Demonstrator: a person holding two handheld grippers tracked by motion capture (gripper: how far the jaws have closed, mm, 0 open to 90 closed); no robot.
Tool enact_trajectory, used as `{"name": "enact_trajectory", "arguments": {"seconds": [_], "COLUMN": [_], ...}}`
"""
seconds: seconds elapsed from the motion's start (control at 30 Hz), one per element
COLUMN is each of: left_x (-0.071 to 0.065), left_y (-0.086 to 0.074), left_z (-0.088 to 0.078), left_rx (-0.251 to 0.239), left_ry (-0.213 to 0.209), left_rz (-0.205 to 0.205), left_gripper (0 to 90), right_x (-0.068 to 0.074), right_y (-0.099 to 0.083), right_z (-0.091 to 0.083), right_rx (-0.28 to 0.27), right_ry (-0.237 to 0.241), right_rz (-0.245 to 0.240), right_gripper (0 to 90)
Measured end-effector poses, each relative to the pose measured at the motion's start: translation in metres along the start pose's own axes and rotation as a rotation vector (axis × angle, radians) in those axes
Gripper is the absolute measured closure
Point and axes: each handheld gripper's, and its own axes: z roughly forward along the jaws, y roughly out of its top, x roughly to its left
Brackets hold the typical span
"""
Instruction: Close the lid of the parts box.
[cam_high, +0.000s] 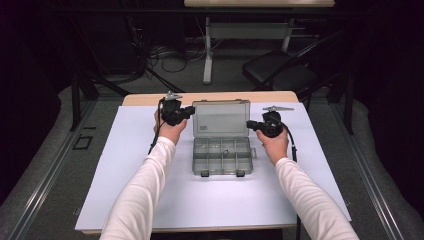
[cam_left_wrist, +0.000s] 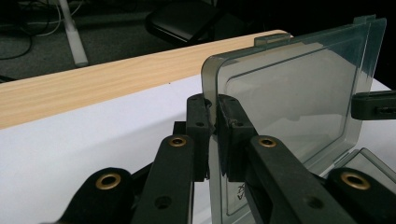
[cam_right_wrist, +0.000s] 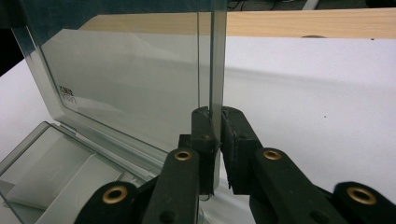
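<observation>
A white sheet (cam_high: 150, 200) covered the tabletop (cam_high: 150, 99). At its middle lay an open grey box (cam_high: 222, 156), its lid (cam_high: 221, 118) standing upright. The left gripper (cam_high: 189, 112) pinched the lid's left edge between its fingers (cam_left_wrist: 198, 122); the right gripper (cam_high: 251, 125) pinched the right edge the same way. A small part (cam_high: 226, 153) lay in one compartment.
</observation>
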Motion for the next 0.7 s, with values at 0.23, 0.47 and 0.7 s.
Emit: {"name": "enact_trajectory", "arguments": {"seconds": [0.23, 0.47, 0.7], "left_x": [-0.003, -0.004, -0.007], "left_y": [-0.003, -0.004, -0.007], "left_z": [-0.005, -0.009, -0.013], "left_rx": [-0.015, -0.015, -0.034], "left_ry": [0.004, -0.005, -0.006], "left_rz": [0.012, 0.03, 0.039], "left_gripper": [84.0, 84.0, 84.3], "right_x": [0.0, 0.002, 0.008], "right_y": [0.0, 0.0, 0.003], "right_z": [-0.002, -0.005, -0.012], "right_rx": [-0.005, -0.001, 0.013], "right_ry": [0.014, 0.017, 0.02], "right_rz": [0.001, 0.001, -0.02], "right_gripper": [83.1, 81.0, 74.1]}}
